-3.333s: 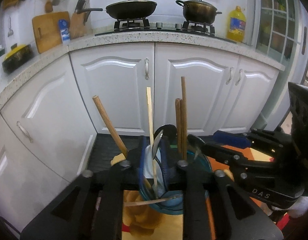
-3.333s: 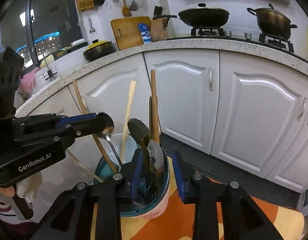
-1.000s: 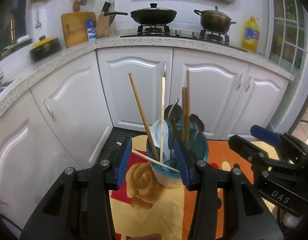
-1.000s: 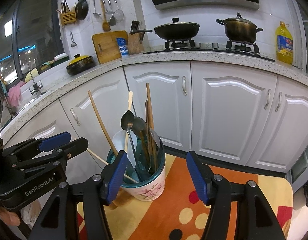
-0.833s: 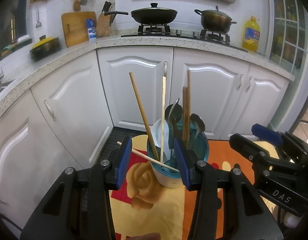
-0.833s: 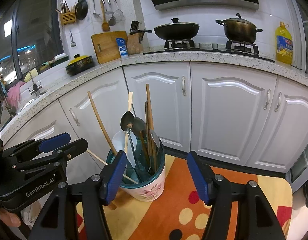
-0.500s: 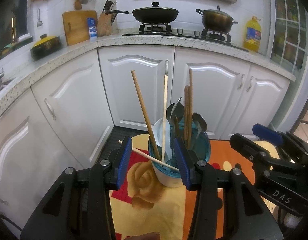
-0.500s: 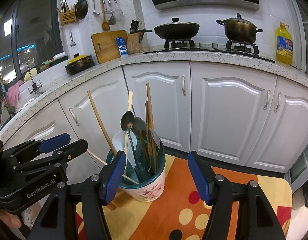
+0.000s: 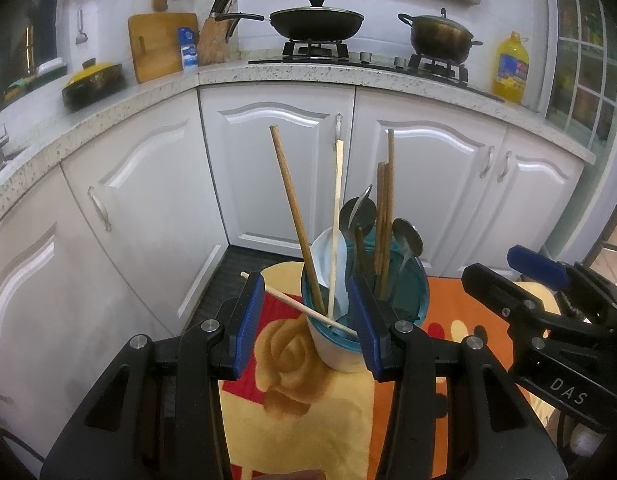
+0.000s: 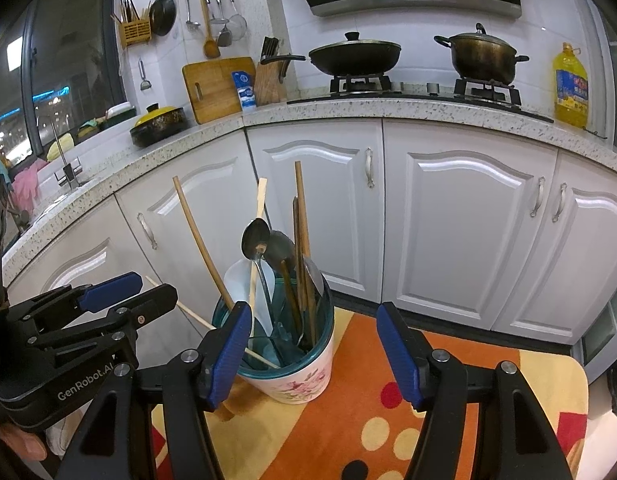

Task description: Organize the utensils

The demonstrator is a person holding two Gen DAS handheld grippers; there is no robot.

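**A:** Starting with the left wrist view: the left gripper (image 9: 306, 320) hangs with its jaws apart and nothing between the pads. The holder (image 9: 364, 312) stands on the mat (image 9: 308, 400), just beyond the fingertips. One thin chopstick (image 9: 296, 306) lies tilted across the rim, its free end sticking out past the left finger (image 9: 248, 316). What is the hazard?

**B:** A finger catching that overhanging end would likely lever the chopstick out onto the mat. The tall sticks (image 9: 296, 216) lean outward, so a sideways knock may tip the holder, which looks top-heavy.

**A:** Right wrist view: the right gripper (image 10: 314, 354) is spread wide and empty. The holder (image 10: 292, 360) sits just past the left pad (image 10: 228, 354), off centre between the jaws. The spoons (image 10: 268, 244) stand bowl-up among the sticks. The left gripper (image 10: 120, 300) is near the holder's other side.

**B:** Closing from this offset would likely push the holder sideways instead of clamping it. Both tools reaching in together may collide over the rim. The spoons look smooth and crowded, so a pinch could slip or drag a neighbour up.
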